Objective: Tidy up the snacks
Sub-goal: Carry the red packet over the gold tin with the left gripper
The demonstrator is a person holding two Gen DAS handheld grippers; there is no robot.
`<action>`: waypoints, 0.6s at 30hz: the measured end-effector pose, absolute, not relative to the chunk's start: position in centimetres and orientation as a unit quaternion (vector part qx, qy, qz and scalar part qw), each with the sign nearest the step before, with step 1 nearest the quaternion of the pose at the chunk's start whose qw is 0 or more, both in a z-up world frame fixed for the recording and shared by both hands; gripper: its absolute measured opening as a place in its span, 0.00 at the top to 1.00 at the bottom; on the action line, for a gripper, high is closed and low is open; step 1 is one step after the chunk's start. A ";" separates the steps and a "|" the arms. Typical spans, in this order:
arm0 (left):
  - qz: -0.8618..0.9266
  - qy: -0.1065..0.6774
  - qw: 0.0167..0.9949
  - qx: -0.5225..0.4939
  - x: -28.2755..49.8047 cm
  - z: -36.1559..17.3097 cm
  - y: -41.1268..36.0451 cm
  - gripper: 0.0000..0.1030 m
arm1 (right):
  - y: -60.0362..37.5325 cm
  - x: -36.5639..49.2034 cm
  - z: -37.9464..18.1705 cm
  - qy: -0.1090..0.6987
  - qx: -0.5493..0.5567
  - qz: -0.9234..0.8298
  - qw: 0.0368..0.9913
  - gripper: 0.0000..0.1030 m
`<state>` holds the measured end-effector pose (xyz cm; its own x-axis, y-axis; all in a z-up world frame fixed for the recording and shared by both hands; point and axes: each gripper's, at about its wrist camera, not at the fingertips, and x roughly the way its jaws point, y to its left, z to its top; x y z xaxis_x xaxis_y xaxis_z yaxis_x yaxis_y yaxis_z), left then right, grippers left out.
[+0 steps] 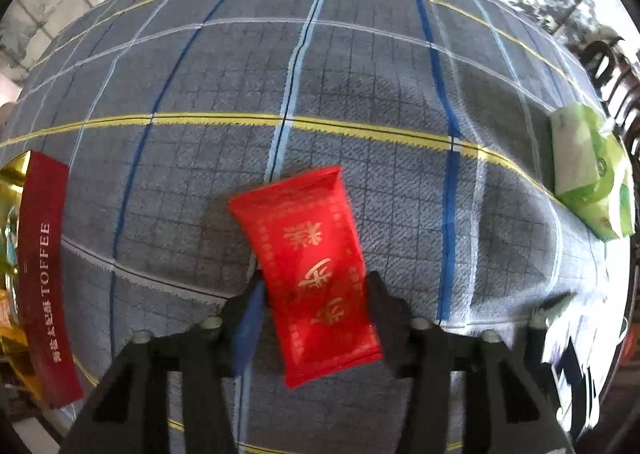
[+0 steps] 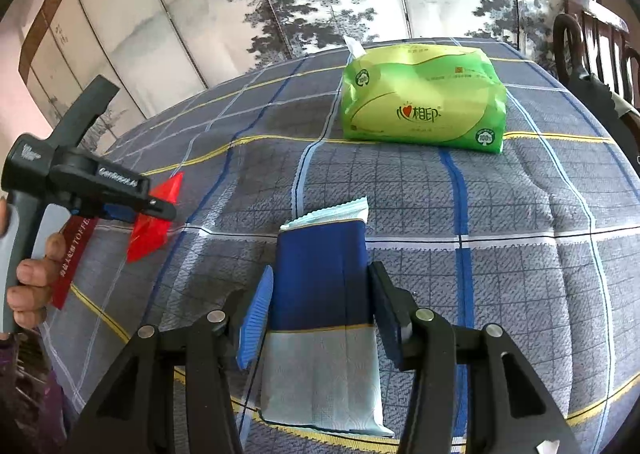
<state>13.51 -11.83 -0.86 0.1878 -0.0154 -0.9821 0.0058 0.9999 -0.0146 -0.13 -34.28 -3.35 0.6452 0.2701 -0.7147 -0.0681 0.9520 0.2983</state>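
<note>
Red foil catches the eye first: a flat red snack packet with gold printed characters (image 1: 316, 274) sits between the two fingers of the left claw (image 1: 314, 296). The pads press it on both long edges, so this claw is clenched on the packet, near its middle, which I judge is the best place to keep a thin pouch from swinging. In the right wrist view the same packet hangs from the claw above the cloth, so it seems lifted, not lying.

The right claw (image 2: 320, 294) grasps a dark blue and pale blue snack packet with a crimped top edge (image 2: 324, 302). Its two pads touch the sides of the dark blue part, and the lower pale end points toward the camera. Whether this packet rests on the cloth or is a little above it, I cannot tell.

Both packets are over the bench, which is covered by a grey checked cloth with blue, white and yellow lines (image 1: 360, 73). At the left edge stands a dark red box with the word TOFFEE on its side (image 1: 42, 278), with gold material beside it. I suppose it is the place for the snacks, so the red packet is held close to it. A green soft pack of tissues (image 2: 422, 93) lies further back, well apart from both claws, and it seems not part of the work.
</note>
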 end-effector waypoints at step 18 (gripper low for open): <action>-0.045 0.550 0.834 0.022 -0.1 2.7 -1.8 0.54 | -33.7 0.2 -3.3 0.416 0.094 0.070 0.902 0.56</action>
<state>-0.07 -1.79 2.71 0.3912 -0.0509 -0.9189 0.0994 0.9950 -0.0129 0.15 -33.67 -3.32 0.6444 0.2043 -0.7369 -0.0482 0.9726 0.2275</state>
